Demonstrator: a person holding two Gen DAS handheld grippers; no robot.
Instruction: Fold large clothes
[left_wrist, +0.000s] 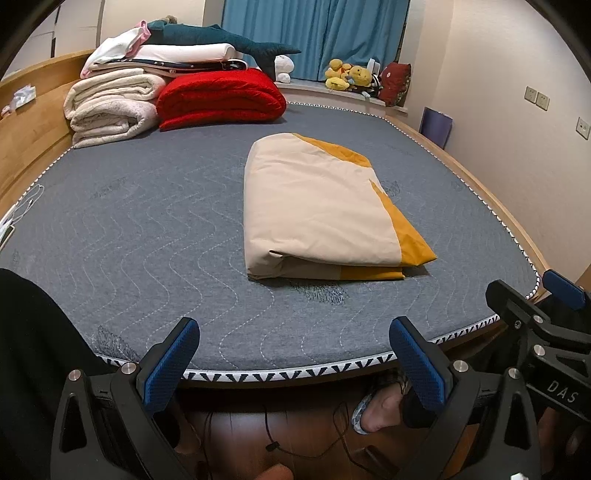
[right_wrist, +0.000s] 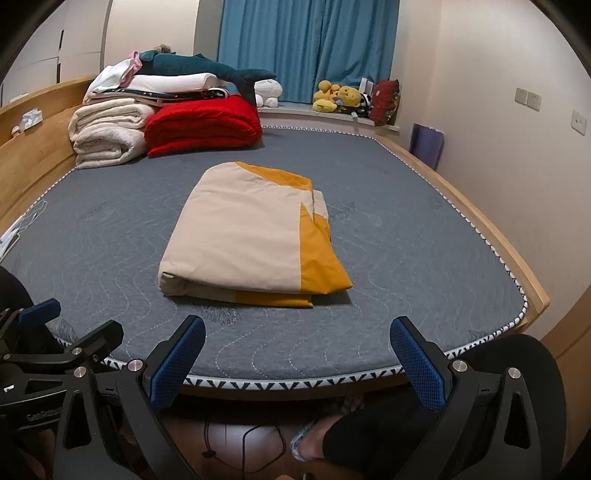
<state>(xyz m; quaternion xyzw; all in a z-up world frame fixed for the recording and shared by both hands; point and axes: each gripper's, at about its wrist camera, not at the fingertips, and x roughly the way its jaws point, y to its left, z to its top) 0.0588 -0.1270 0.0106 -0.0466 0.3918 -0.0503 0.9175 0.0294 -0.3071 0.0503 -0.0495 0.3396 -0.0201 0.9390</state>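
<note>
Both pairs of blue-padded fingers stand spread wide apart with nothing between them. The left gripper (left_wrist: 293, 363) fills the bottom of its own view, held level at the near edge of the bed, its fingers (left_wrist: 171, 363) pointing out over the mattress (left_wrist: 147, 229). The right gripper (right_wrist: 297, 363) sits in the same pose at the bottom of its view, and its neighbour shows as black hardware at the lower left there, just as the right one juts in at the lower right of the left view.

Lying in the middle of the grey quilted mattress is the folded garment (left_wrist: 317, 206), a thick cream-coloured bundle with mustard-yellow panels along its right side and far corner. It is folded into a tidy rectangle, several layers deep at the near edge, where cream and yellow layers stack. In the right view the garment (right_wrist: 243, 232) sits centre frame, well apart from both grippers.

At the upper left of the frame a red blanket (left_wrist: 221, 98), rolled cream blankets (left_wrist: 110, 107) and white bedding rest against the wooden headboard, with a teal plush shark (left_wrist: 221, 38) on top. Blue curtains (left_wrist: 314, 33) hang at the upper middle, yellow plush toys (left_wrist: 347, 75) below them.

A foot in a sandal (left_wrist: 376, 410) shows on the wooden floor beneath the fingers.
</note>
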